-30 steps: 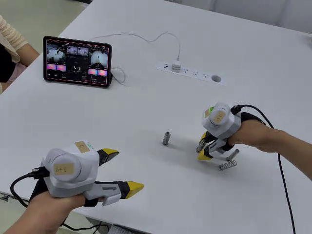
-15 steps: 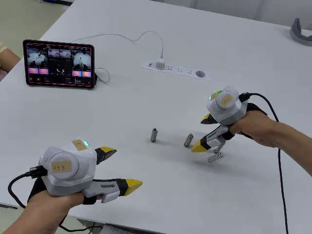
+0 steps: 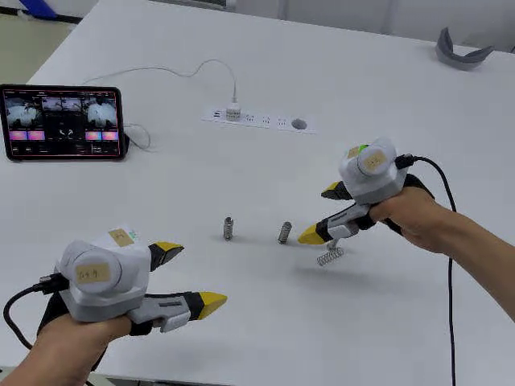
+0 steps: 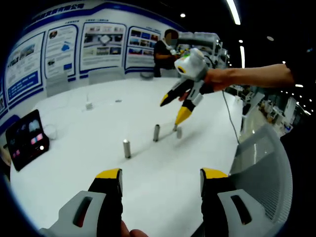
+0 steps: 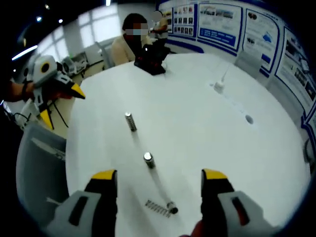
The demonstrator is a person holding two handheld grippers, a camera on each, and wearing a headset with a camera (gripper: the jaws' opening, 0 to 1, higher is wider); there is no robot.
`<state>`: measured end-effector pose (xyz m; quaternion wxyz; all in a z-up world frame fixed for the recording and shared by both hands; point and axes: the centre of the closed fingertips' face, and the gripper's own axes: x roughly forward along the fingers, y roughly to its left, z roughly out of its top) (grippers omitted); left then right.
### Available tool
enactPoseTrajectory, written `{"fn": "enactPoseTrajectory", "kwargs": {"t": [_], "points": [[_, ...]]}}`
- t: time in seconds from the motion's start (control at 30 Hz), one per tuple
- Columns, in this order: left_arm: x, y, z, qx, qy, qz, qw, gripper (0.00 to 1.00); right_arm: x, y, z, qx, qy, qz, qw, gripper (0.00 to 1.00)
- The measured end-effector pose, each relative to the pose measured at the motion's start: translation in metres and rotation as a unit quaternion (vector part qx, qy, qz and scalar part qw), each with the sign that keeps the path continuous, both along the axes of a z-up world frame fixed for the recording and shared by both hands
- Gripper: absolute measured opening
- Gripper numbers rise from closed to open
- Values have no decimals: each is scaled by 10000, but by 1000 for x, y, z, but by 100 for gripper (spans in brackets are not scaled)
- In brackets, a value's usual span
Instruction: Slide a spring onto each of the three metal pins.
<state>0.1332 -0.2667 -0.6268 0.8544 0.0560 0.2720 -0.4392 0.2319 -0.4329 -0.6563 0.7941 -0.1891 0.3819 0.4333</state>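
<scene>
Head cam: up high at near edge of table (image 3: 265, 72), looks down & far. Cam on left gripper (image 3: 197, 273): low, near-left, looks right across the top to right gripper (image 4: 172, 111). Cam on right gripper: low, close, looks left over pins (image 5: 130, 121). All 3 share the pins mid-table.

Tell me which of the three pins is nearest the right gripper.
The pin with the loose spring lying beside it; the middle pin and far pin stand farther out.

Tablet (image 3: 63, 122) and power strip (image 3: 257, 121) on white table (image 3: 322, 338).
</scene>
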Motion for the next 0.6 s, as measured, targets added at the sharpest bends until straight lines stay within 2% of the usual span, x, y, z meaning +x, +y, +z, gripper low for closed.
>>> {"fn": "enactPoseTrajectory", "kwargs": {"t": [0.07,0.23,0.47,0.6], "points": [[1,-3,0,5,-17,-32,10000,65,3,-5,3,72,-80,-90,9999,71],[6,-8,-1,-18,-22,-70,10000,65,-9,-8,16,425,-231,-451,9978,71],[11,-15,0,-37,-59,-174,9998,65,-21,-17,26,619,-358,-749,9946,72],[14,-18,2,-34,-84,-229,9997,65,-25,-26,32,750,-460,-979,9913,72]]}}
